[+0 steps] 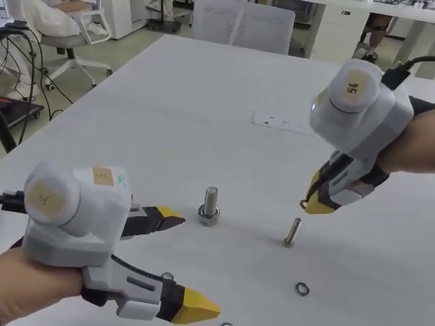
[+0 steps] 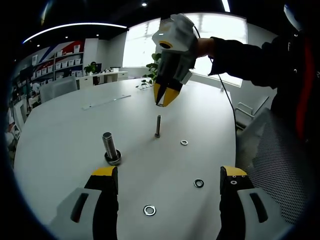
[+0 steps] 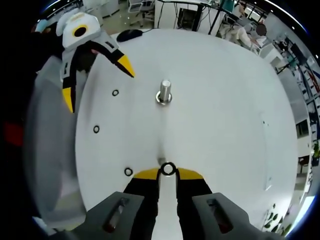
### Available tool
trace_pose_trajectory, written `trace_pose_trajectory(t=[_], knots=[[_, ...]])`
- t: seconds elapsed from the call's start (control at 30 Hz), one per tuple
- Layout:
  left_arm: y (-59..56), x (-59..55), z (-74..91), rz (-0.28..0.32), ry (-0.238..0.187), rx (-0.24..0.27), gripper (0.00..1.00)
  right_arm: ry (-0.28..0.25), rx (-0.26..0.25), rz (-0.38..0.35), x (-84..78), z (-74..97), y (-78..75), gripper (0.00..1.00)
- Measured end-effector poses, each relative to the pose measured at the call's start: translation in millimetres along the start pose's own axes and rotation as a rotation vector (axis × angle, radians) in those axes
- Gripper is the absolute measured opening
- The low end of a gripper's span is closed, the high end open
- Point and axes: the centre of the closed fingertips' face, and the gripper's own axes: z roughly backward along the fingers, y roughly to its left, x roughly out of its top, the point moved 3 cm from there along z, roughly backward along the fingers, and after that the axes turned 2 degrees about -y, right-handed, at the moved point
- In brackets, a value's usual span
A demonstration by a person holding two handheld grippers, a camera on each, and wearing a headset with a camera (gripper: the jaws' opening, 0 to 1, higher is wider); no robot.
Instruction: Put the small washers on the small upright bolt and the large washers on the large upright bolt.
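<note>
Head view: the right gripper (image 1: 312, 204) hangs over the middle of the tabletop (image 1: 204, 102), well in from every edge. Its jaws are closed on a washer (image 1: 304, 203), pinched at the very tips. The small bolt (image 1: 293, 231) stands upright just below those tips. The left gripper view shows a clear gap between the bolt's top and the washer, so the washer is over the bolt but not on it.

The left gripper (image 1: 184, 265) is low, toward the near edge, with its jaws spread wide and nothing held. The large bolt (image 1: 210, 202) stands upright near its farther jaw tip, beside the small bolt and apart from it.

Three loose washers (image 2: 199, 183) lie flat toward the near edge. One lies on the tabletop between the left jaws, one is just beyond them, and one is near the small bolt's foot.
</note>
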Motion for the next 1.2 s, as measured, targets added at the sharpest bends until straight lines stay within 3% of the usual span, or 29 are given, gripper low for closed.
trace_pose_trajectory(t=[0.6, 1.2], knots=[[2.0, -1.1, -0.8, 0.005, 0.002, 0.0, 0.83, 0.005, 0.033, -0.009, -2.1, -17.2, 2.3, 0.13], [2.4, -2.7, -1.6, 0.009, 0.001, 0.001, 0.83, 0.01, 0.046, -0.015, -4.1, -23.1, 5.4, 0.13]])
